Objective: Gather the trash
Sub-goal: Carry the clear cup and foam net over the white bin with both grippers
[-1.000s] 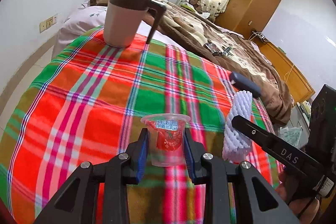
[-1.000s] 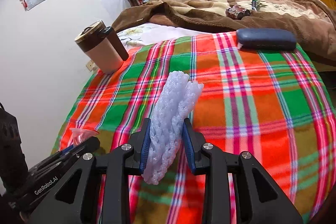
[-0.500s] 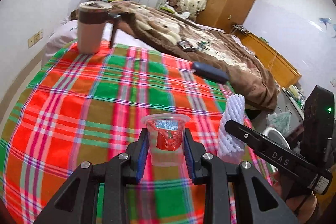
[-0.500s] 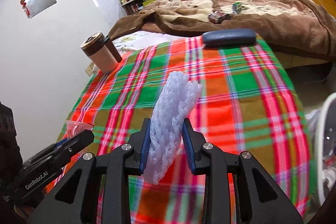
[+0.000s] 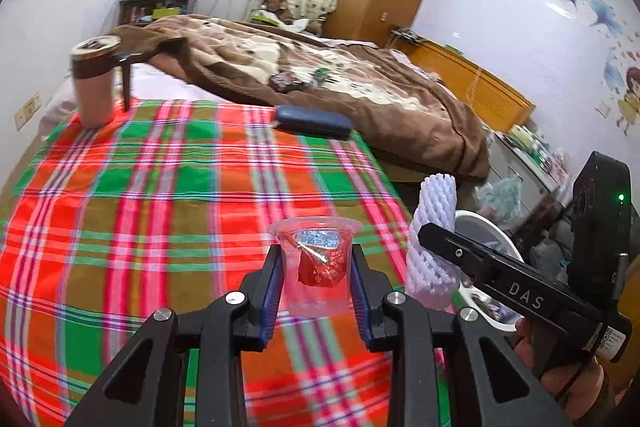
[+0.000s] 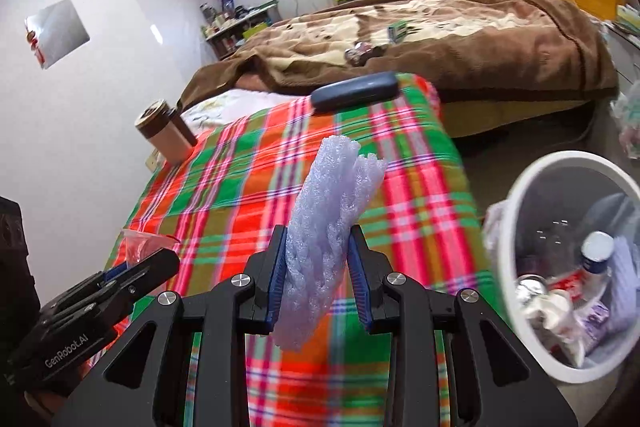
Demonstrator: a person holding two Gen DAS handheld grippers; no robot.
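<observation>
Two loads held: left gripper [image 5: 316, 285] clamps the cup [image 5: 315, 259], right gripper [image 6: 318, 273] the foam net [image 6: 326, 239]; clear the bin [image 6: 520, 199] rim before releasing.

Left gripper [image 5: 316, 283] and right gripper [image 6: 318, 275] hang side by side above the plaid cloth [image 5: 160, 195] (each clamped on something), angled downward.

Both wrist cams face plaid cloth [image 5: 160, 187], angled down.
</observation>
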